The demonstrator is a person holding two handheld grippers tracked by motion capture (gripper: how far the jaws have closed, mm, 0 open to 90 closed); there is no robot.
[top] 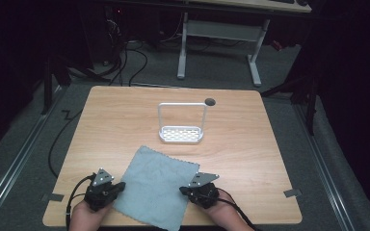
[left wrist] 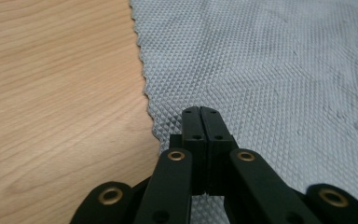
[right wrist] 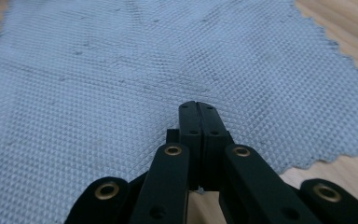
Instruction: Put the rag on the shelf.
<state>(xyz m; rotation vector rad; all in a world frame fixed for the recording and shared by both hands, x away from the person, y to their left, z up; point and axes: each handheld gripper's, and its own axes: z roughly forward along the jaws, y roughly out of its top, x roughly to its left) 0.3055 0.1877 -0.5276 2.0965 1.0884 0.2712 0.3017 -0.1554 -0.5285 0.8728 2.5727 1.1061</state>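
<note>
A light blue textured cloth [top: 156, 185] lies flat on the wooden table [top: 115, 120] near its front edge. My left gripper [top: 121, 186] rests at the cloth's left edge, and my right gripper [top: 183, 191] at its right edge, both pointing inward. In the left gripper view the black jaws [left wrist: 199, 110] are pressed together just over the cloth [left wrist: 270, 70] near its zigzag border. In the right gripper view the jaws [right wrist: 196, 105] are likewise together over the cloth [right wrist: 121, 70]. No fold of cloth shows between either pair. A hand holds each gripper.
A white rack [top: 180, 135] with a perforated base and a tall loop handle stands at the table's middle, behind the cloth. A dark round hole [top: 210, 101] sits near the far edge. Beyond the table are a white desk frame [top: 219, 31] and floor cables.
</note>
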